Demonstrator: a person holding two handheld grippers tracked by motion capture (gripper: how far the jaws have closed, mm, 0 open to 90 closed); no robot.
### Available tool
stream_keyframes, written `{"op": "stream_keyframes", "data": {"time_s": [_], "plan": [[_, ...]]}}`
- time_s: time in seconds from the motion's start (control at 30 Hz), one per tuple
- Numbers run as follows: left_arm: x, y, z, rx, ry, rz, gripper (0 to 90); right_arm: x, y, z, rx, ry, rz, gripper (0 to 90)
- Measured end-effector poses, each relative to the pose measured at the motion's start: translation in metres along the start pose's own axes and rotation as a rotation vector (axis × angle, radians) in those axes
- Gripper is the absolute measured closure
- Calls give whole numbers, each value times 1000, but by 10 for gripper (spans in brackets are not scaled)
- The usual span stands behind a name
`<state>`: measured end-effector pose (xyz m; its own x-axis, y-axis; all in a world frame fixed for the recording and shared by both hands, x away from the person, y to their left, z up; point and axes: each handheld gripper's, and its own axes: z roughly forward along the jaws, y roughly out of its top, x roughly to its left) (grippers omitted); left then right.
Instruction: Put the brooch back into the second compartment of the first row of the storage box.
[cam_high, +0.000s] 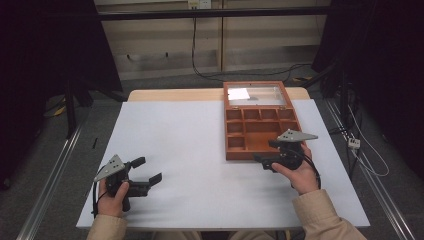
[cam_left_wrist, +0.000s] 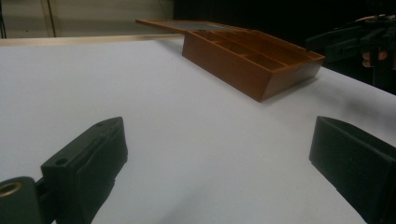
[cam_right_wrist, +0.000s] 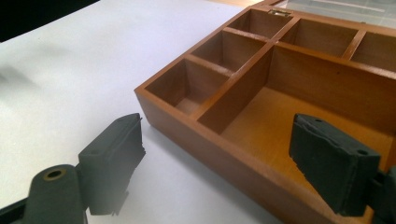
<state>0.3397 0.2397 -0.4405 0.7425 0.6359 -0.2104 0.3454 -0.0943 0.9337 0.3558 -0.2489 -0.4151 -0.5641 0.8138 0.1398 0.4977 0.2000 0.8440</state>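
The right gripper (cam_high: 274, 155), jaws spread, straddles the wooden box's (cam_right_wrist: 261, 116) near wall (rigid, probably light); grip that rim. The left gripper (cam_high: 149, 170) hangs spread, well apart.

High view is taken from above the person's side, faced forward and down; the whole white table (cam_high: 200, 165), the open wooden compartment box (cam_high: 260, 127) at far right and floor beyond are covered. Left gripper view is set low, just over the tabletop (cam_left_wrist: 187, 116), looked along the left gripper (cam_left_wrist: 215, 163); the box (cam_left_wrist: 254, 63) is seen well away at upper right, the other gripper (cam_left_wrist: 355, 42) past it. Right gripper view is set close at the box's near corner (cam_right_wrist: 261, 98), looked along the right gripper (cam_right_wrist: 233, 163), one jaw outside the front wall, one over the large compartment. Box and tabletop are shared by all three views.
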Motion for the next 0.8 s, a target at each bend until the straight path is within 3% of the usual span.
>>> {"op": "stream_keyframes", "data": {"time_s": [0.23,0.8], "plan": [[0,0,0,-2,-1,-1,40,3,-13,-6,2,13,1,174],[-1,0,1,9,-1,4,40,-1,-42,-21,8,-10,12,172]]}}
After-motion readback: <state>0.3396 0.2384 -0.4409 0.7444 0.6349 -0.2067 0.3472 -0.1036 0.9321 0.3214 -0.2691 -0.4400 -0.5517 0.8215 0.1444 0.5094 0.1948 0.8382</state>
